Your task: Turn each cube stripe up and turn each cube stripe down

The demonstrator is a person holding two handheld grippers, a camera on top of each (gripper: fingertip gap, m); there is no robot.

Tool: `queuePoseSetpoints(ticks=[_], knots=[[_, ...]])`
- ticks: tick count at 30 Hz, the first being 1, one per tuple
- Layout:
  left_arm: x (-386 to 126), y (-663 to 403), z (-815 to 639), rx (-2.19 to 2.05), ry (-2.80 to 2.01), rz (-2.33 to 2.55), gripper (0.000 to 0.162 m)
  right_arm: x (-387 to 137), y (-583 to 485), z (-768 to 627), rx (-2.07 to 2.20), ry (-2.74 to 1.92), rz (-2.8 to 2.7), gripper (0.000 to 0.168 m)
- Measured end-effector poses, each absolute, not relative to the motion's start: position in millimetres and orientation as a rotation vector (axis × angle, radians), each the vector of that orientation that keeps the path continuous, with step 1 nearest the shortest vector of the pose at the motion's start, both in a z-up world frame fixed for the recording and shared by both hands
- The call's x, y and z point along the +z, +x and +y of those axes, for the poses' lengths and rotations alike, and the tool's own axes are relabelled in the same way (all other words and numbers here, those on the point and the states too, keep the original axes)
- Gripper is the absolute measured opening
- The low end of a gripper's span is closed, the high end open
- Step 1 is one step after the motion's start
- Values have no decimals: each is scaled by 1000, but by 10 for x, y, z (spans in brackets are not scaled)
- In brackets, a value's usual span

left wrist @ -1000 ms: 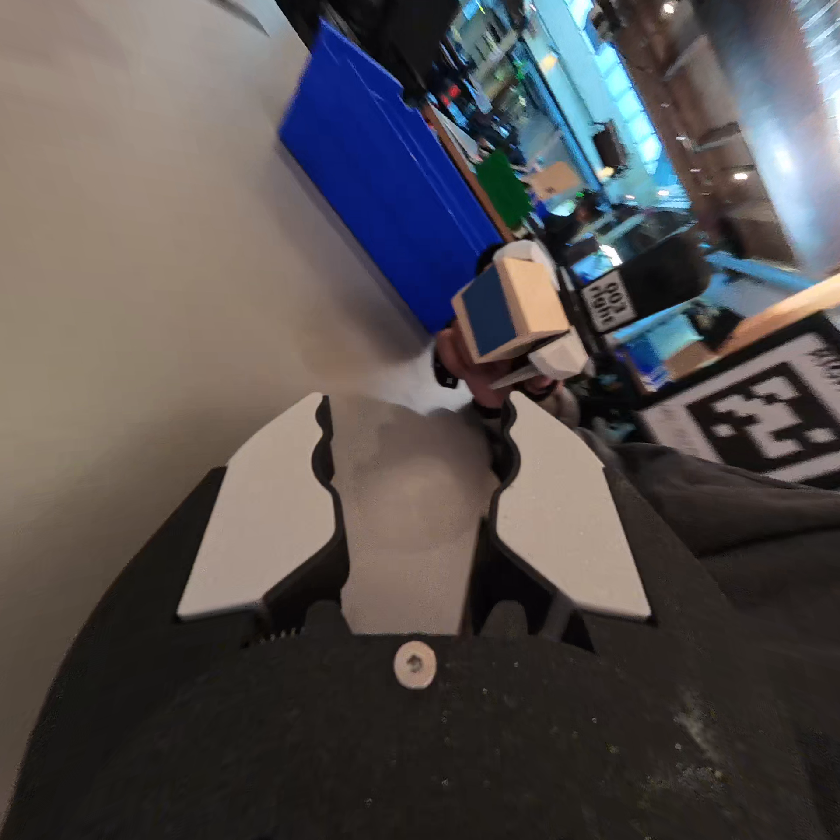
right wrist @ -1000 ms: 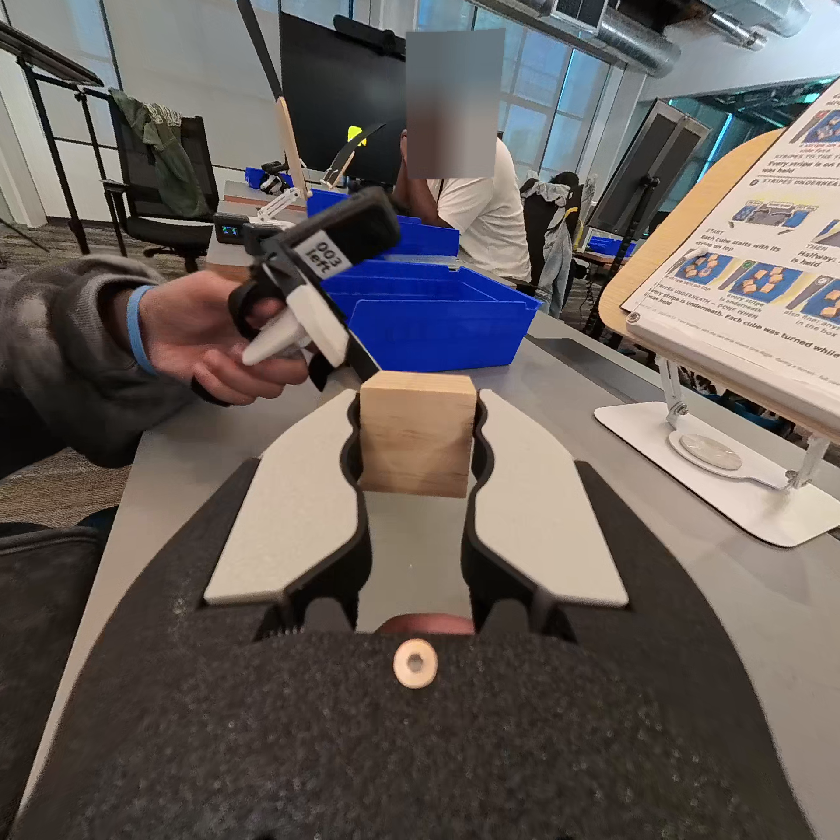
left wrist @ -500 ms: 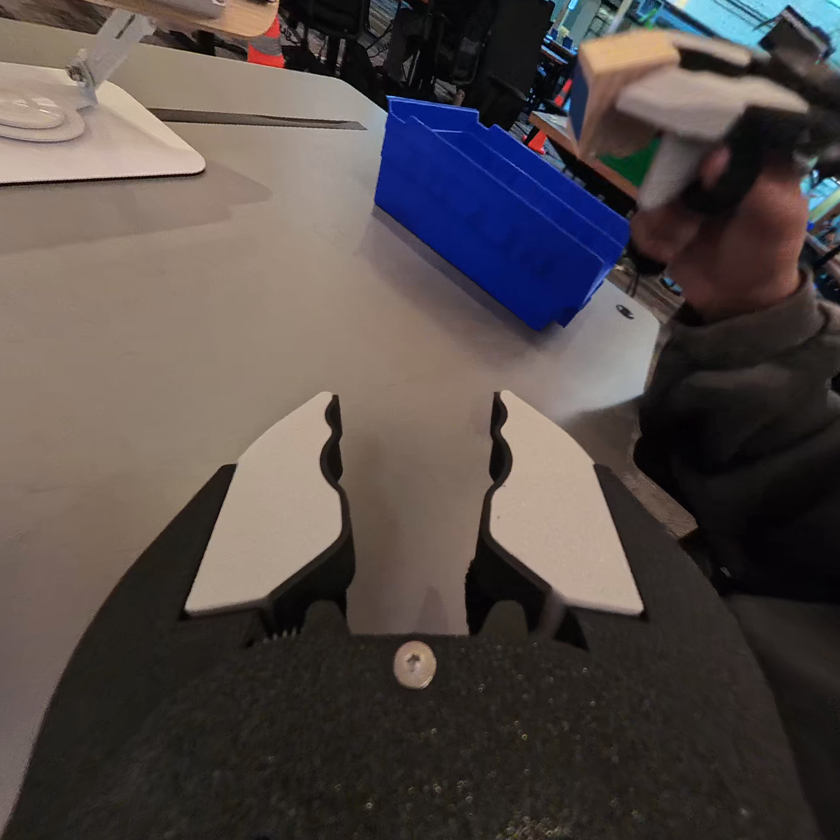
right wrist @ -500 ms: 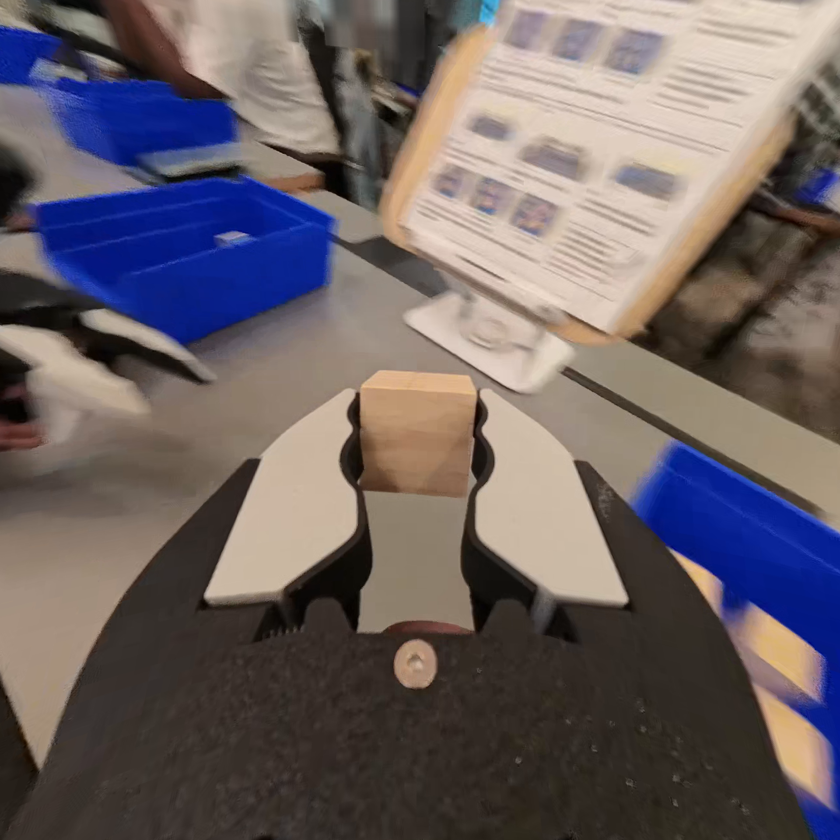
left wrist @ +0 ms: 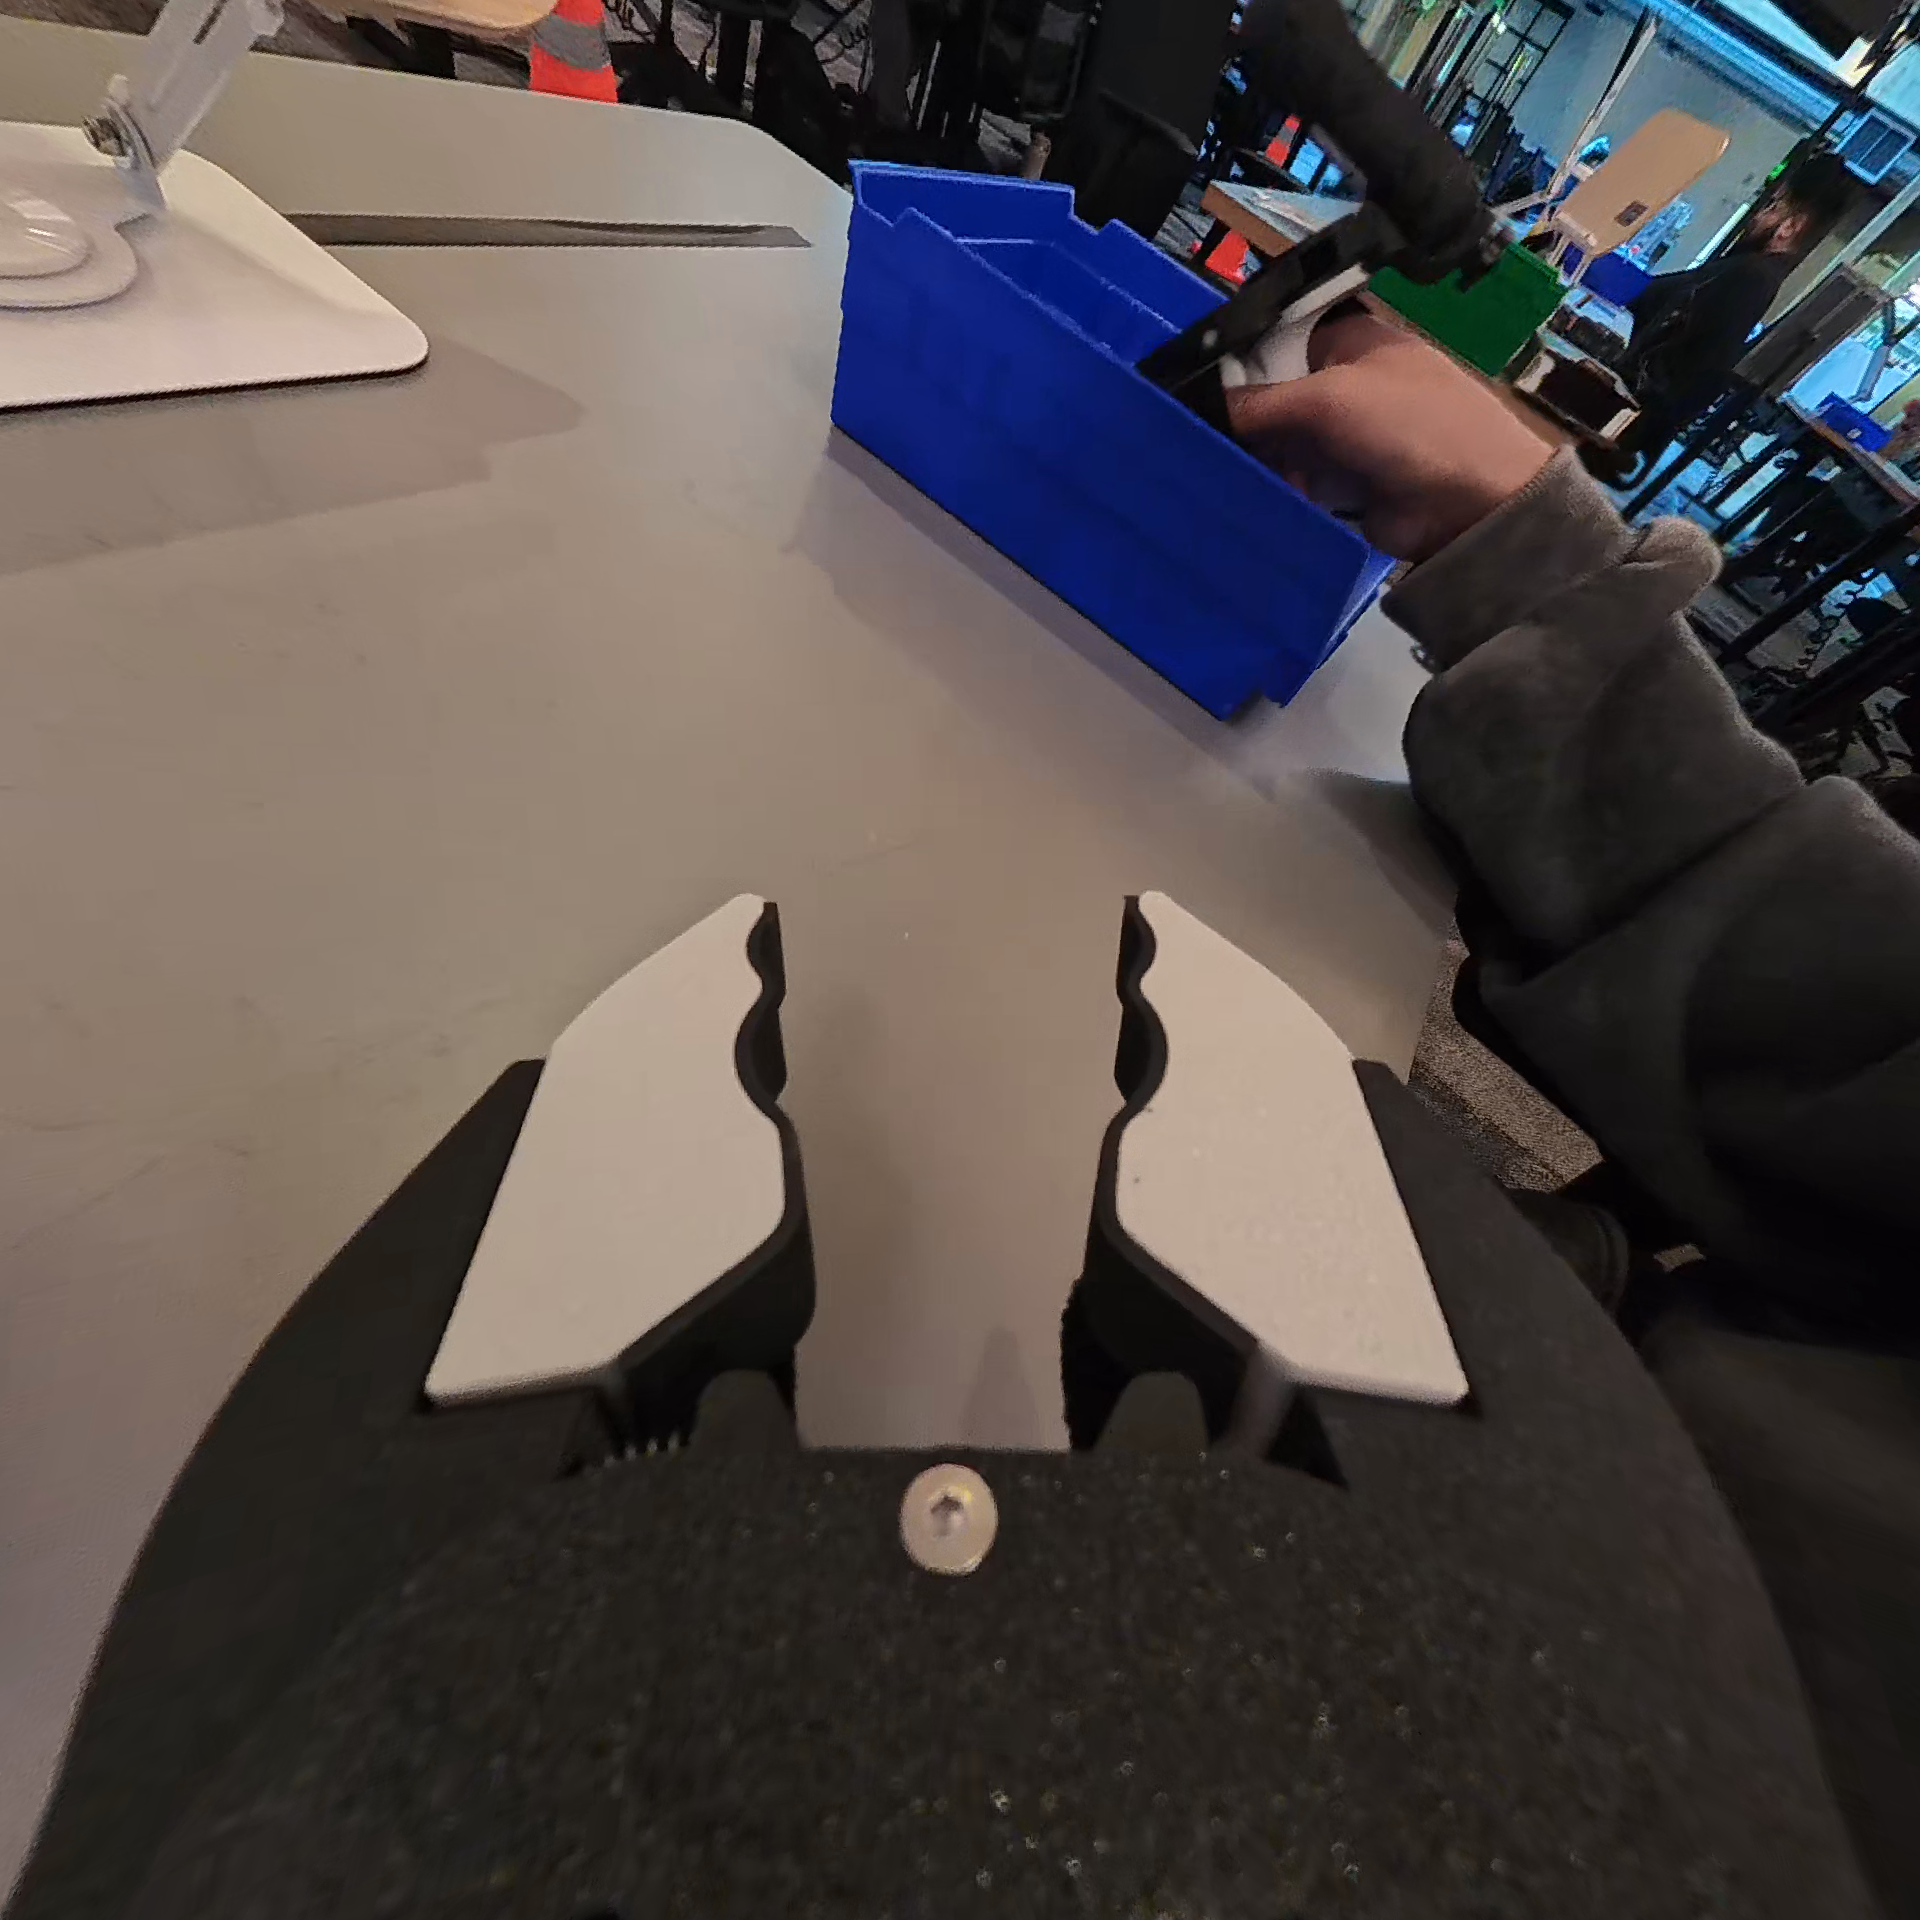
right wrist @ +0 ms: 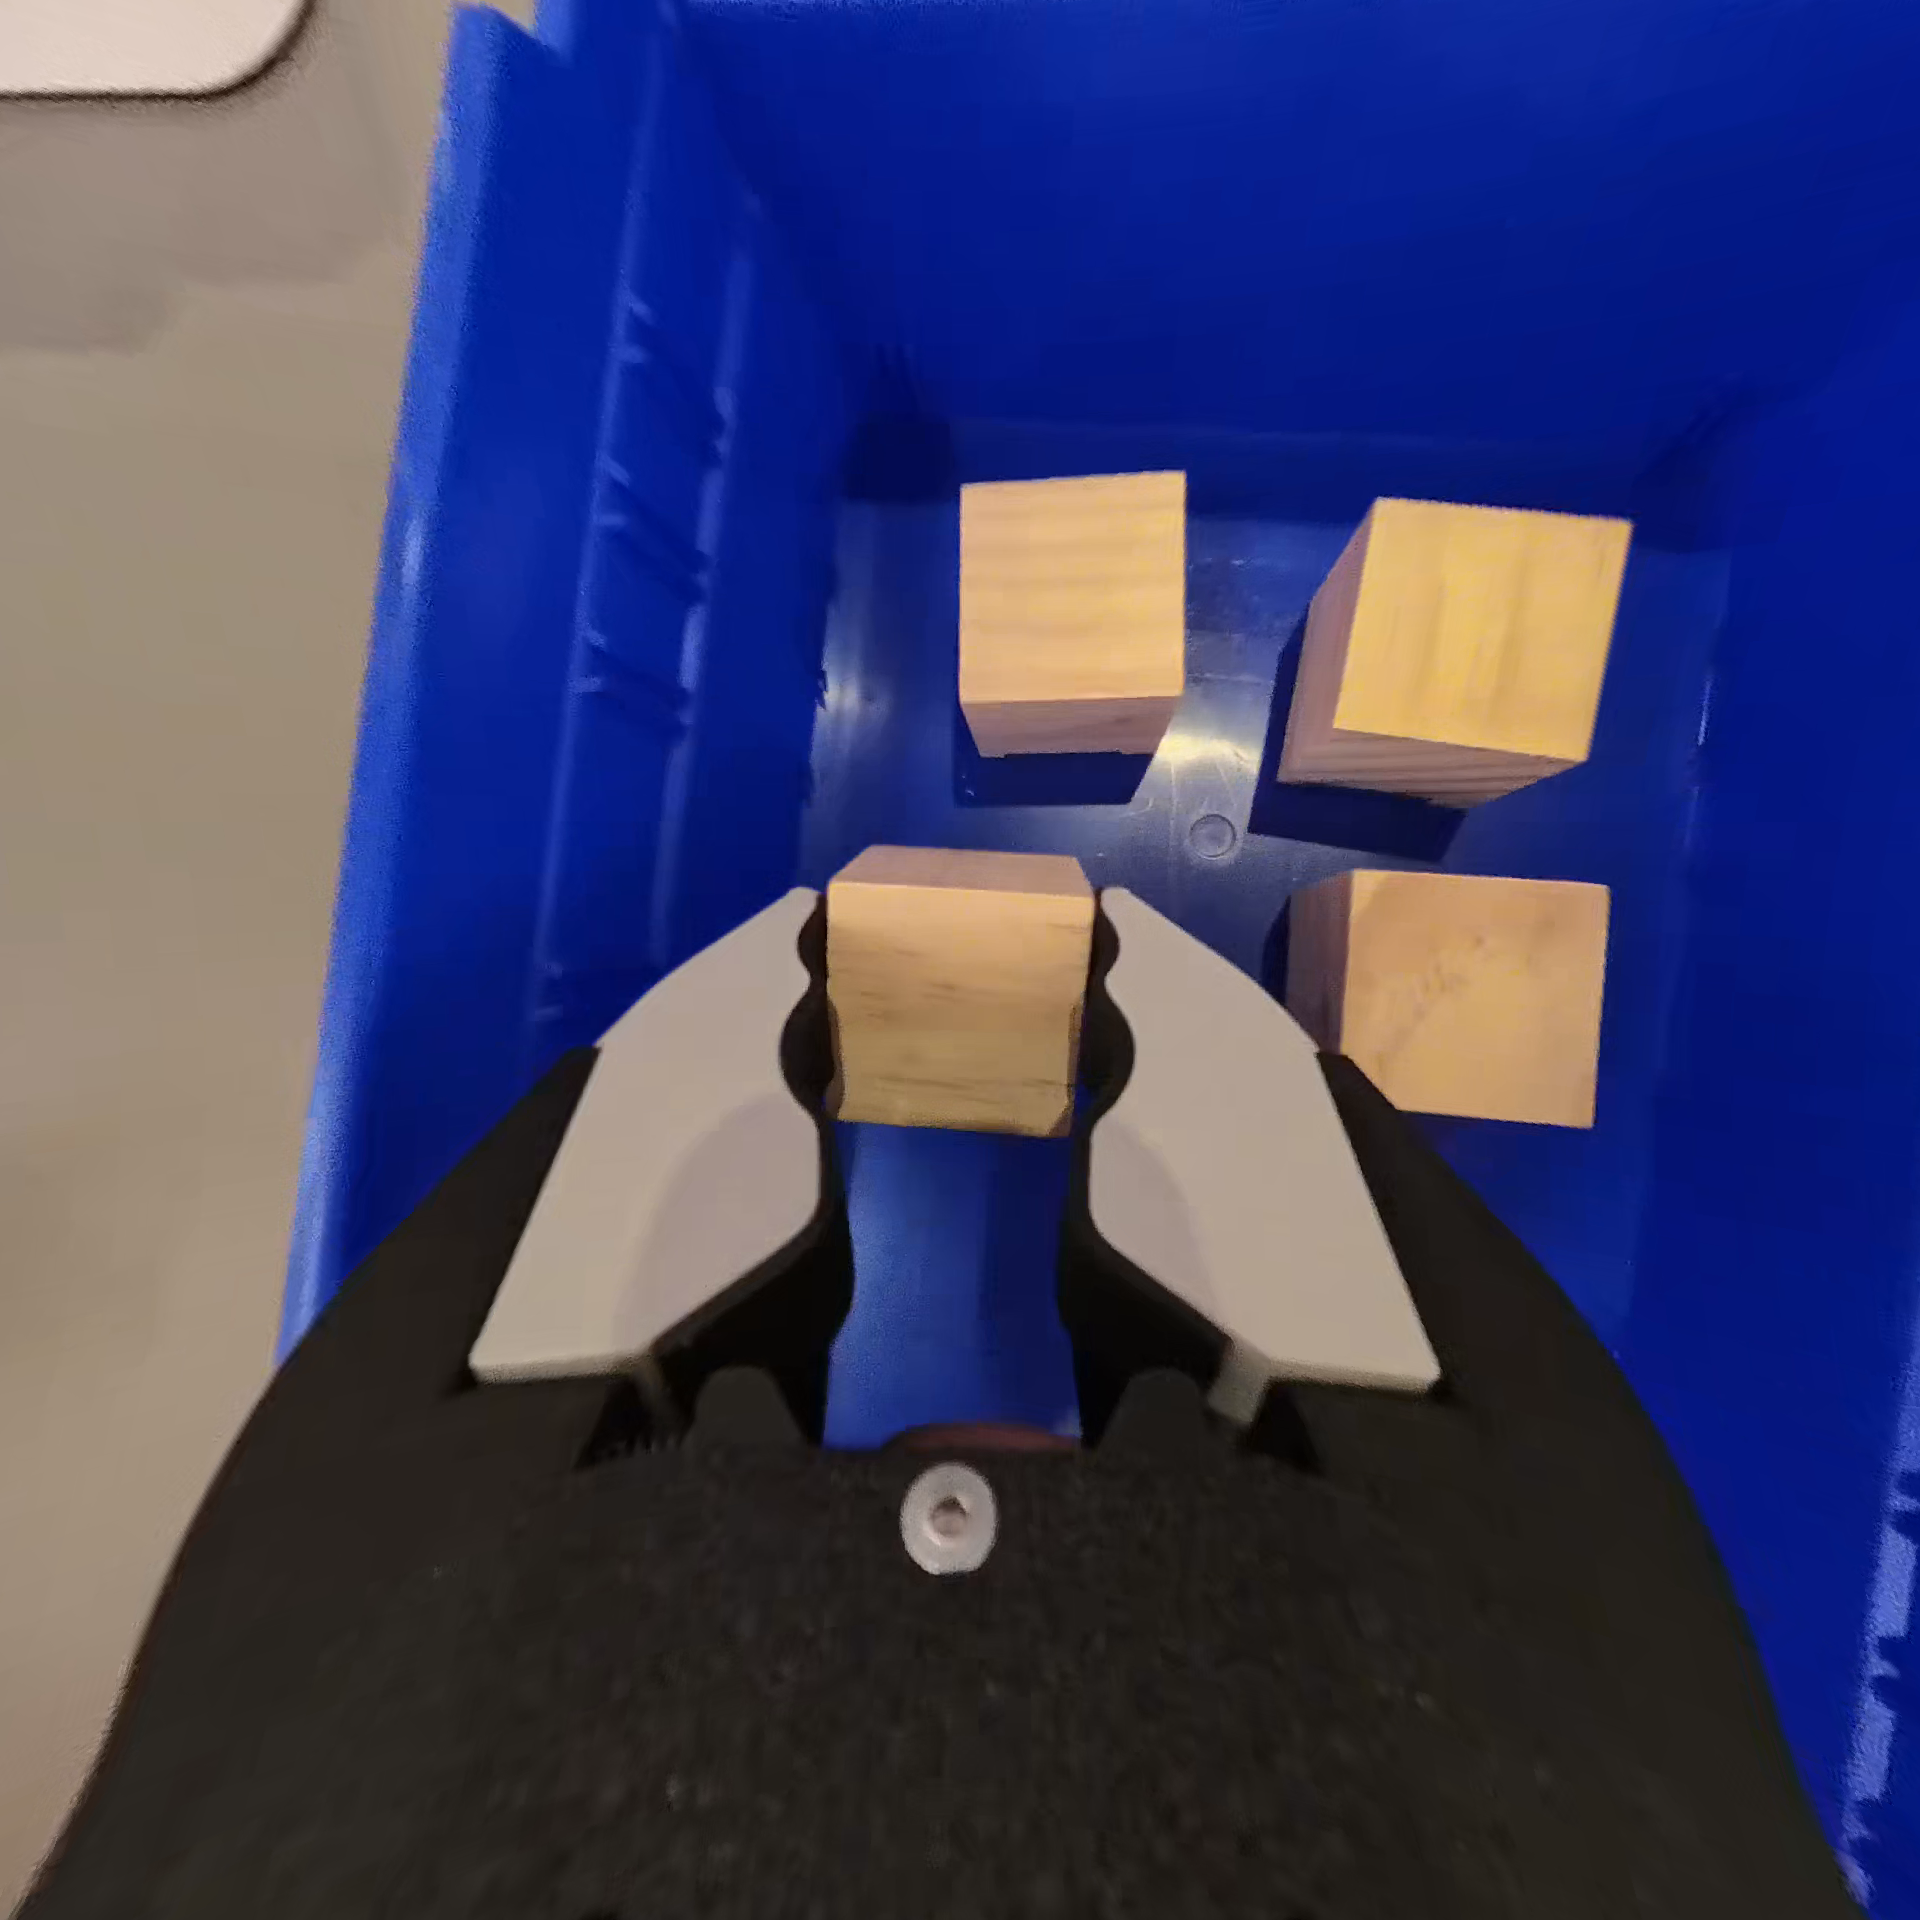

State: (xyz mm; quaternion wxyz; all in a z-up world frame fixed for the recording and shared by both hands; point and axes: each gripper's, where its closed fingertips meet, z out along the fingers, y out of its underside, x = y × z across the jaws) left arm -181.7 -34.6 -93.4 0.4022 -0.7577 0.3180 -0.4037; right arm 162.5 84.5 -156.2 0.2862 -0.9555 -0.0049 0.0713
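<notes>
Jaws of right gripper (right wrist: 961, 914) clamp a wooden cube (right wrist: 958, 987) over the blue bin (right wrist: 623, 623); left gripper (left wrist: 948, 925) gapes empty.

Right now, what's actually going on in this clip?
A person works with two handheld grippers at a grey table. The right gripper is shut on a wooden cube and reaches down into the blue bin, where three other cubes sit on the floor, plain wood showing on top. The left gripper is open and empty, held over the table beside the bin.
</notes>
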Motion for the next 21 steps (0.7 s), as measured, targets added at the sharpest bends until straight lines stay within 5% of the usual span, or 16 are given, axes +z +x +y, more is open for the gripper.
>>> queuePoseSetpoints(ticks=[11, 14, 21], knots=[[-1045, -1750, -366, -1020, -1948, 837, 62, -1787, 1731, 968, 81, -2588, 7, 47], [-1060, -1747, -367, -1018, -1943, 844, 63, -1719, 1699, 945, 119, -2565, -49, 62], [-943, -1760, -351, -996, -1855, 825, 70, -228, 1474, 585, 197, -2177, -201, 61]])
